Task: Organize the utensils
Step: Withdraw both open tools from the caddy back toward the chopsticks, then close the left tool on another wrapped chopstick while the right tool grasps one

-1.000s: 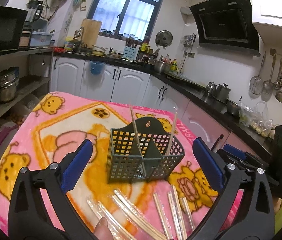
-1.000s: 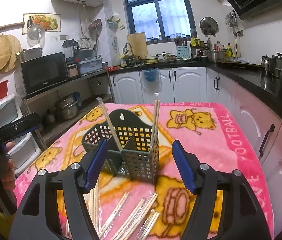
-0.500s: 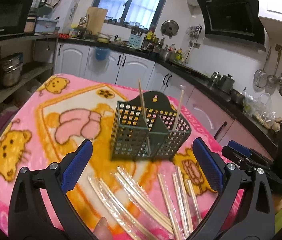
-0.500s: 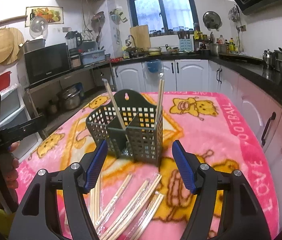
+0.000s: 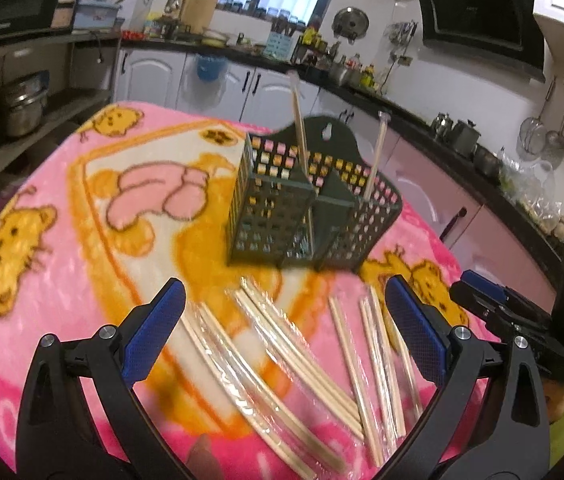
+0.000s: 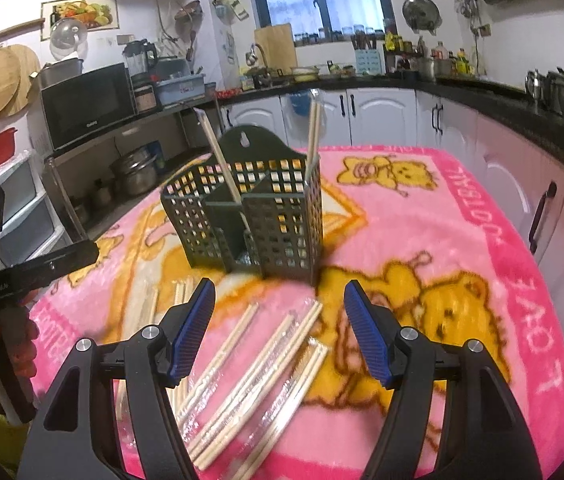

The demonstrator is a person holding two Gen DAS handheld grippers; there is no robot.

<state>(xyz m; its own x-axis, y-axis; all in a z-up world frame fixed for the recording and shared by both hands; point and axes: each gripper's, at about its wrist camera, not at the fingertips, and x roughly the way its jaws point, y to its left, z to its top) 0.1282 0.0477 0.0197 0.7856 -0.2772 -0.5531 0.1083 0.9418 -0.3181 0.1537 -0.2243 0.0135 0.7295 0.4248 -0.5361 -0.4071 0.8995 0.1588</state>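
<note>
Kitchen tabletop under a pink blanket (image 5: 82, 264) carries a caddy (image 5: 282, 216) with wrapped chopsticks (image 6: 242, 360) strewn just before it, light, stiff and likely slippery, best pinched mid-length, while the left gripper (image 5: 282, 336) and right gripper (image 6: 278, 332) hover with jaws released and empty.

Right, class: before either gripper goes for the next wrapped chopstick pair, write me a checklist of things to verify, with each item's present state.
1. Left gripper open, holding nothing: ok.
2. Right gripper open, holding nothing: ok.
3. Green utensil basket upright on the pink blanket: ok.
4. Wrapped chopsticks lie loose in front of the basket: ok.
5. Room left in basket compartments, one pair standing in each of two: ok.
6. Loose pairs overlap or lie separate: cannot tell.
</note>
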